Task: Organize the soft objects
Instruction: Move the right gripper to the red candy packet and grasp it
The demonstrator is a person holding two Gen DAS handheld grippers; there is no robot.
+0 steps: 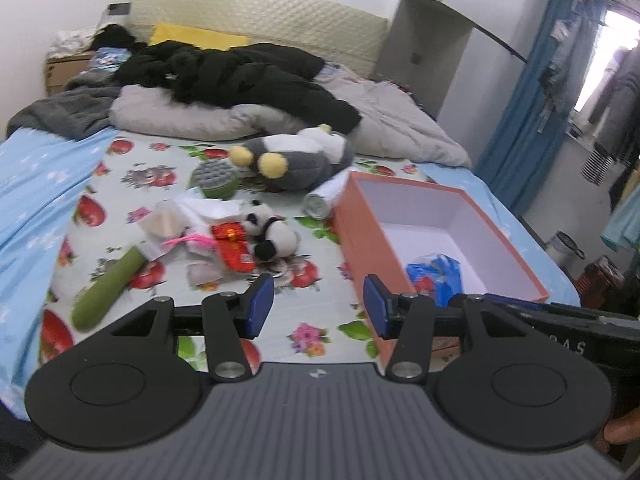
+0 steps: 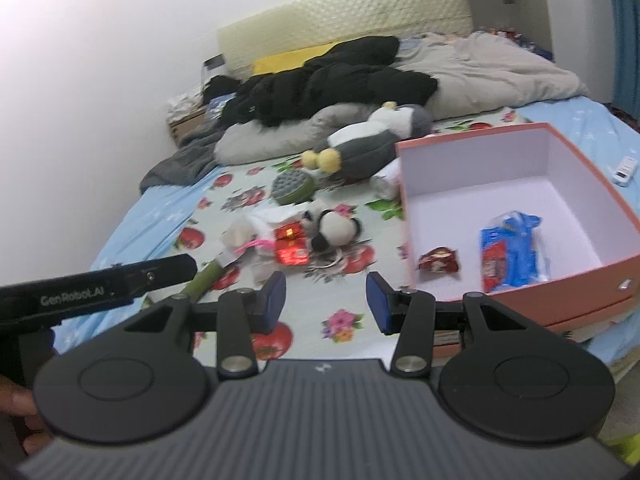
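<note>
My left tongs (image 1: 318, 306) and right tongs (image 2: 326, 303) agape, empty, over fruit-print bed (image 1: 132, 184), toys: panda (image 1: 270, 232) at 12 o'clock, penguin (image 1: 296, 158) beyond, box (image 2: 576, 280) at 2 o'clock, blue curtain (image 1: 520, 120) at 3 o'clock.

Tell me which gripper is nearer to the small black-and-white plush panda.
Left, though only slightly. The left gripper sits just below the panda; the right gripper is further right, towards the orange box.

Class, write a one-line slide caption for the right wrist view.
Open right gripper faces a toy-strewn bed; two packets already lie in the orange box.
</note>
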